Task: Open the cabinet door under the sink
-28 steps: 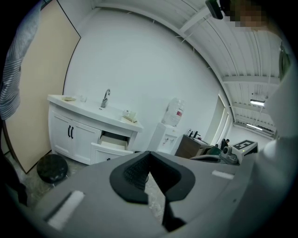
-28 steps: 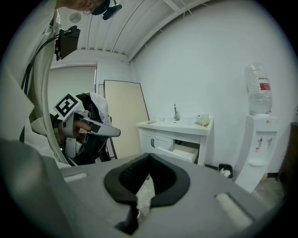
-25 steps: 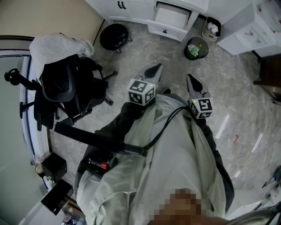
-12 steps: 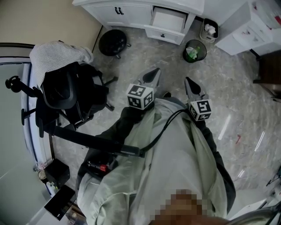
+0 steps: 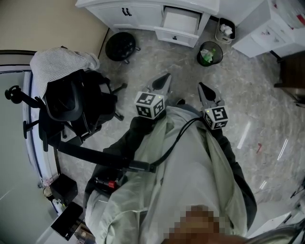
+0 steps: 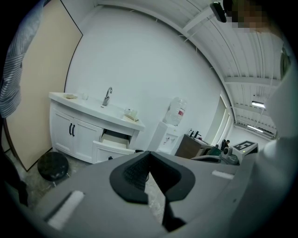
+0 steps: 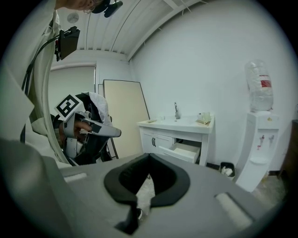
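Left gripper (image 5: pixel 163 80): jaws closed together, nothing between them, held out in front of the person's body.
Right gripper (image 5: pixel 204 89): jaws closed together, empty, level with the left one and just beside it.
Cabinet door (image 5: pixel 125 11): white, with black handles, shut, under the sink (image 6: pixel 105 108) against the far wall, well apart from both grippers.
Drawer (image 5: pixel 180 21): pulled open, to the right of the doors.
Floor: a black stool (image 5: pixel 120 45) near the cabinet, a round bin (image 5: pixel 209 52) to the drawer's right.
Left side: a black office chair (image 5: pixel 76 97) with a striped cloth (image 5: pixel 59 64) draped over it.
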### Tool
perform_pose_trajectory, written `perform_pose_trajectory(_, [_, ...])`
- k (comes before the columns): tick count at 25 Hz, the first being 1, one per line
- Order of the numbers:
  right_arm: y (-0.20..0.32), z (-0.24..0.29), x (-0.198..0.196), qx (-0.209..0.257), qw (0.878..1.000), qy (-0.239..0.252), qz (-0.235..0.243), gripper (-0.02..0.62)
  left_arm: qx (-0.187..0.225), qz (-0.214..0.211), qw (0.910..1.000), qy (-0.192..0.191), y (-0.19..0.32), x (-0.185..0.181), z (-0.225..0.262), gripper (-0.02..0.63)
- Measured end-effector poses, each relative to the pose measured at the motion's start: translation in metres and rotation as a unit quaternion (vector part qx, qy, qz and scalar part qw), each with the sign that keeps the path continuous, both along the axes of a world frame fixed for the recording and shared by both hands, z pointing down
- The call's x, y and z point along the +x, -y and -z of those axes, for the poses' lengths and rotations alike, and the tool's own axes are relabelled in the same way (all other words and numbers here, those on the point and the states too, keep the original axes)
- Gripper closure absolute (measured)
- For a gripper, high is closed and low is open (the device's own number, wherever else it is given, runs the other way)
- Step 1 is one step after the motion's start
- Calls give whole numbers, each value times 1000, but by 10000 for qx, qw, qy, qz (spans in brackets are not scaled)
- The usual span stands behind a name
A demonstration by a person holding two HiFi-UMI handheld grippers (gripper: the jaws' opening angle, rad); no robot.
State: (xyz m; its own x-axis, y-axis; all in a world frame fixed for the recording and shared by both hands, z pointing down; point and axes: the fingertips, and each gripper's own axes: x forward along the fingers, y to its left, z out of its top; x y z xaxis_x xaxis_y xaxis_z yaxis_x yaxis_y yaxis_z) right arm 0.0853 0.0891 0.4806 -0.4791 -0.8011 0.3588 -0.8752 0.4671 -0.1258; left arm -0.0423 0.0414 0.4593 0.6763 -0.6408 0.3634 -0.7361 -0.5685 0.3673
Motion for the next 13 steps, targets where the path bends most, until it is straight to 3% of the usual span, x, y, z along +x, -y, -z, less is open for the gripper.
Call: perform_pose_trajectory(13, [10, -2, 8, 69, 9999, 83, 13, 595, 30, 67, 10000, 51, 10, 4, -1, 598])
